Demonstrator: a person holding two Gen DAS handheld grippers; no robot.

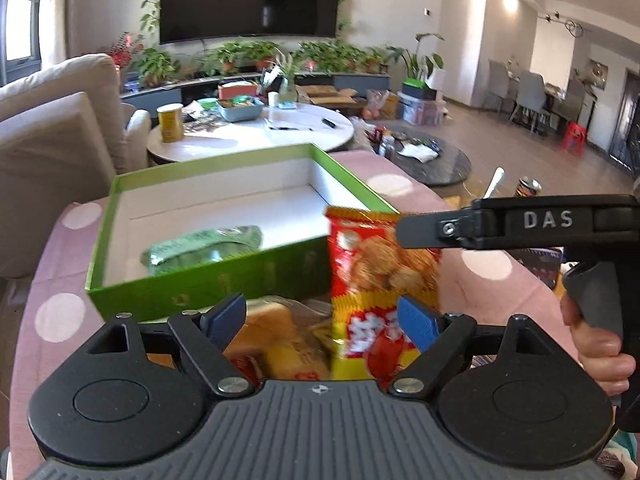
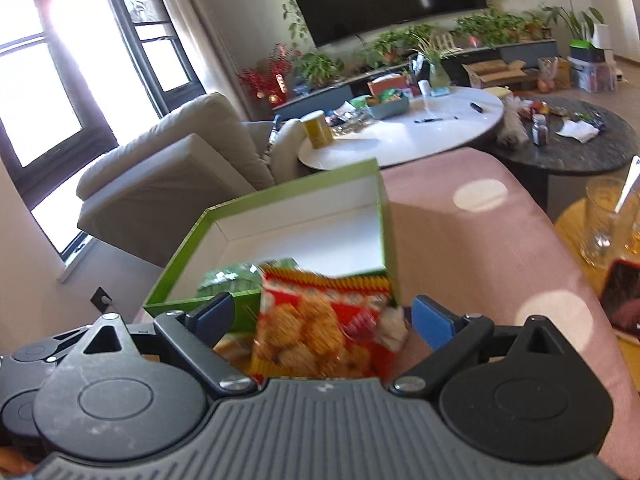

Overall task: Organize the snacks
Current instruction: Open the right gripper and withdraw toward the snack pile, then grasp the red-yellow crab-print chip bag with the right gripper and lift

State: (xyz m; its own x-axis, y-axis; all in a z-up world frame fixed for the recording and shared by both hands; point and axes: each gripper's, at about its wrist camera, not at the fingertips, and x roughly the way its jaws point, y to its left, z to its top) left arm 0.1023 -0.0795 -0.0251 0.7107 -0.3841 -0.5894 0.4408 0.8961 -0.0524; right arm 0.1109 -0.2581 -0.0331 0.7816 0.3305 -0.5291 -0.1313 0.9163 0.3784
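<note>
A green box (image 1: 208, 280) with a white inside sits on the pink dotted cloth; it also shows in the right wrist view (image 2: 192, 240). A green snack pack (image 1: 200, 250) lies inside it. A red and yellow snack bag (image 1: 376, 276) stands upright by the box's near right corner, blurred; in the right wrist view the bag (image 2: 320, 328) lies between my right gripper's wide-apart fingers. My right gripper (image 2: 322, 320) is open. My left gripper (image 1: 322, 320) is open above a bread pack (image 1: 276, 340). The right gripper's body (image 1: 520, 224) reaches in from the right.
A pink dotted cloth (image 2: 480, 248) covers the table. A white round table (image 1: 256, 132) with clutter stands behind, a beige sofa (image 1: 60, 120) at left. A glass (image 2: 604, 216) and a dark phone (image 2: 624, 296) sit at right on a yellow surface.
</note>
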